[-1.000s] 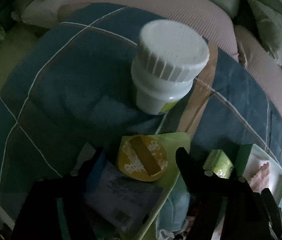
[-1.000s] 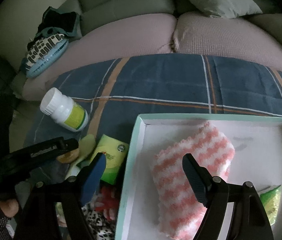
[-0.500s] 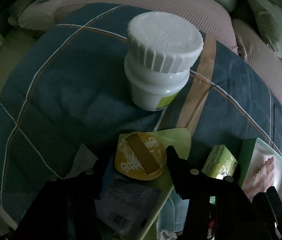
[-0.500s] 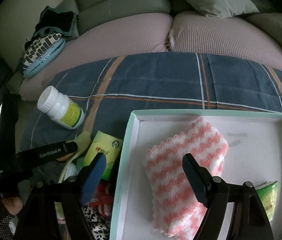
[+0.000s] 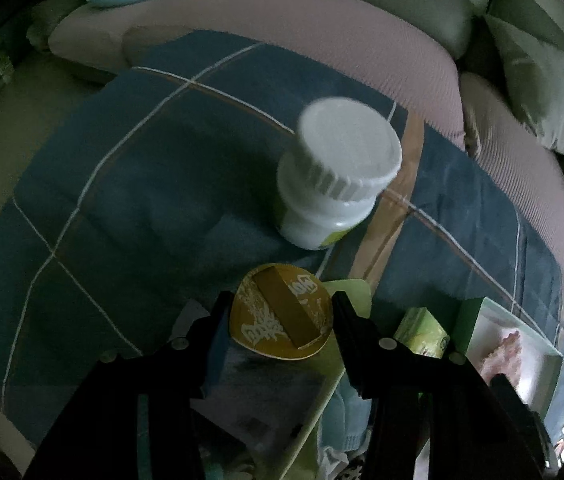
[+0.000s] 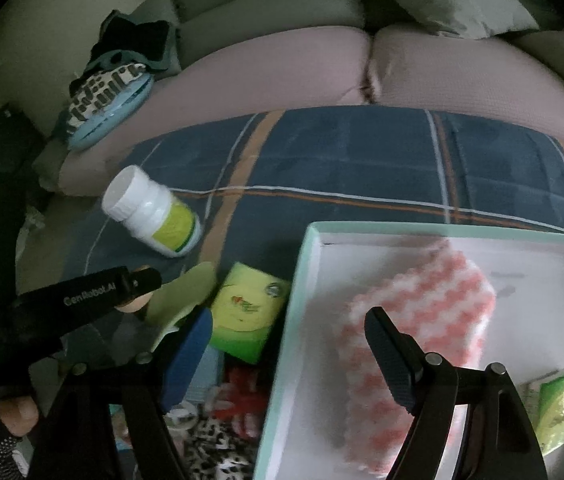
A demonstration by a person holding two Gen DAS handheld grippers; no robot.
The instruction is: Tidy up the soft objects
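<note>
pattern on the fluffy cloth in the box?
Pink-and-white zigzag stripes on the fluffy cloth, lying in the box; clearest in the right wrist view.
</note>
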